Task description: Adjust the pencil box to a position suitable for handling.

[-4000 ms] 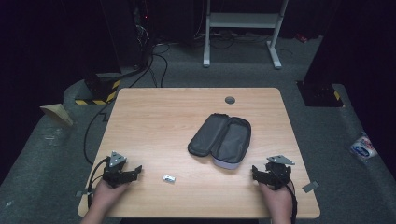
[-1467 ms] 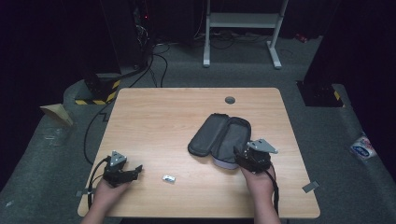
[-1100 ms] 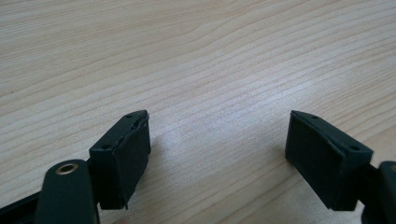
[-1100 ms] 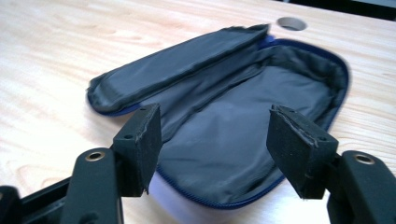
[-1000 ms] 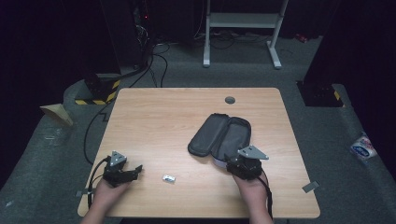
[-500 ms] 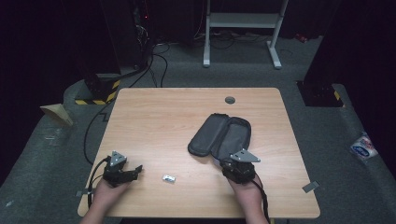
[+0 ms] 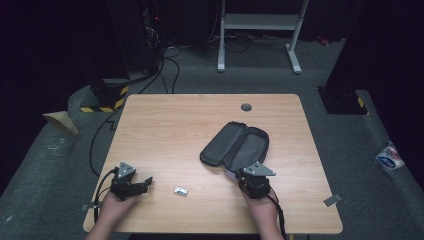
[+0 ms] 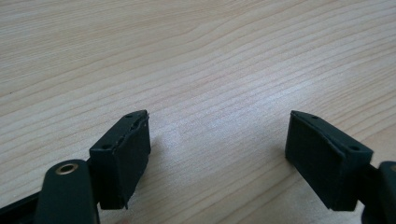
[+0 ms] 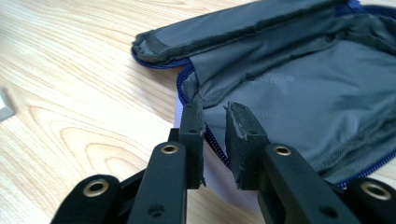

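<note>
Right tongs [image 9: 214, 122] moved in — jaws pinching the pouch [image 9: 299, 88] rim.

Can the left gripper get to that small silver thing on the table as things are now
Probably yes. The left gripper rests with its jaws wide open, and the small silver thing lies just beside it on bare table with nothing between them.

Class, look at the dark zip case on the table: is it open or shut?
Open. The case lies unzipped with both halves spread flat, its grey lining and blue zipper edge exposed.
</note>
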